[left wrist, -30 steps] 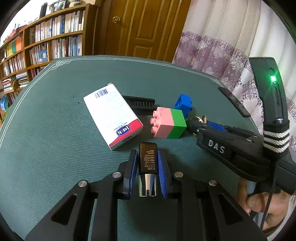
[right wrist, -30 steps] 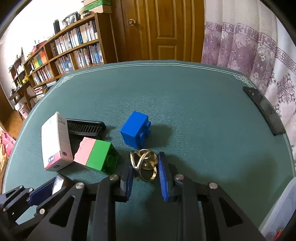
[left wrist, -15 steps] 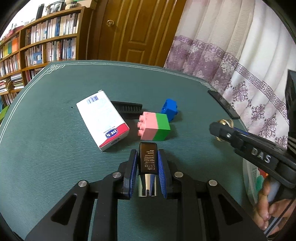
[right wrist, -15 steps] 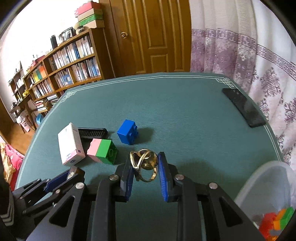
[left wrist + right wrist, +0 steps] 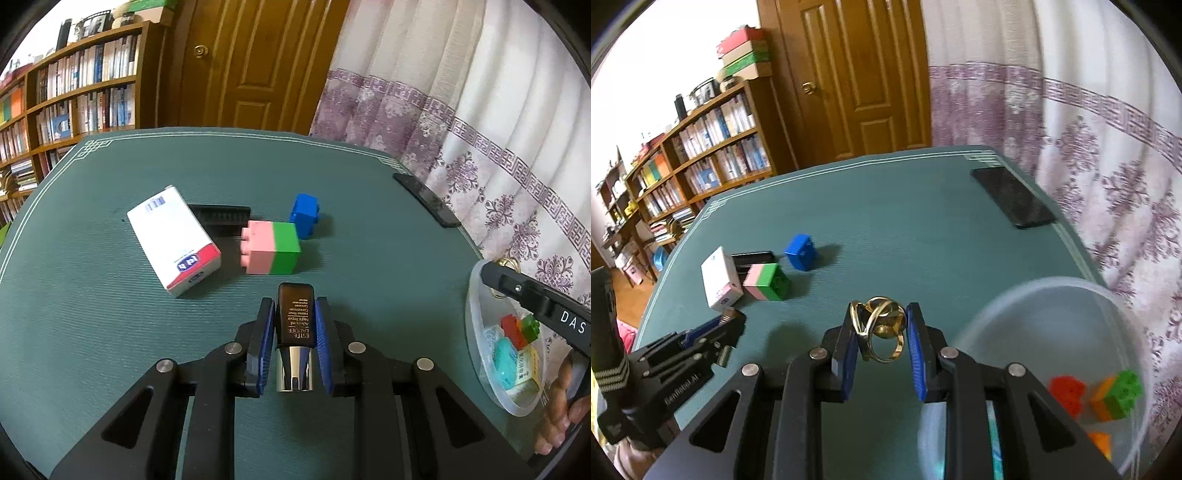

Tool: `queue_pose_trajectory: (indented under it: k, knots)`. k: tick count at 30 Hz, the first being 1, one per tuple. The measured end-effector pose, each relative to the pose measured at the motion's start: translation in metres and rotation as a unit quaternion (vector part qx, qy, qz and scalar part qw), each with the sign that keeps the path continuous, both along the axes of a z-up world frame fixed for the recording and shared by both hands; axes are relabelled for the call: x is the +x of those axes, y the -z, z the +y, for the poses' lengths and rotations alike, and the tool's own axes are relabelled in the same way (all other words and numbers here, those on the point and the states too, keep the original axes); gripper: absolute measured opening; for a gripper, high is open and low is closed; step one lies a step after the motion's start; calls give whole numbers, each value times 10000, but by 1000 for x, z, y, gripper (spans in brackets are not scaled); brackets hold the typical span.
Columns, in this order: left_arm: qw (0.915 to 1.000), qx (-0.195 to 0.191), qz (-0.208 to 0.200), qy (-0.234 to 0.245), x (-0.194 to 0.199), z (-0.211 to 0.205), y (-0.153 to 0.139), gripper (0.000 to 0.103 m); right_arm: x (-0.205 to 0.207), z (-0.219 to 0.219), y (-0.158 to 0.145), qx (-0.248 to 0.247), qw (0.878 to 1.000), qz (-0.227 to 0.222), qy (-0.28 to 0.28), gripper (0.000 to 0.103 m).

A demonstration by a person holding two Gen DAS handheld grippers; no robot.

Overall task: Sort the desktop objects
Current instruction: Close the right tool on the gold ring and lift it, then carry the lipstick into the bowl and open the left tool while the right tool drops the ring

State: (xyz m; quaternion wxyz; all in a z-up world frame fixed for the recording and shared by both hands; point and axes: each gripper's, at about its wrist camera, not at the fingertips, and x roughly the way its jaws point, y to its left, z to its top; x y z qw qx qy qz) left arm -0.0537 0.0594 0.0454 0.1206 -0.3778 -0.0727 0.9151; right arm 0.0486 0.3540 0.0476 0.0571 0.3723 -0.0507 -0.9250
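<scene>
left gripper: clamped on dark bottle | right gripper: clamped on gold rings, held beside clear bowl

Left gripper: we see its pads clamped on a dark bottle, silver cap toward us.
Table: white box, black comb, pink-green block, blue block, phone.
Right edge: right gripper over clear bowl of toys.

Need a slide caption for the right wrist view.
Right gripper holds gold ring puzzle beside clear bin of toy bricks.
</scene>
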Motion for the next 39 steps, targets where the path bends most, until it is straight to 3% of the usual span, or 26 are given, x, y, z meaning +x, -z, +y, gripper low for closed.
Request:
queue_pose_trajectory:
  k: [13,39]
  knots:
    - [9993,-44,21,375,16,40,-14,24,34,76,4,-53,9976,-63,684,28]
    - [9892,-128,-42,1459,20,157,-42,24,53,152,17,-637,9925,-13,1044,28]
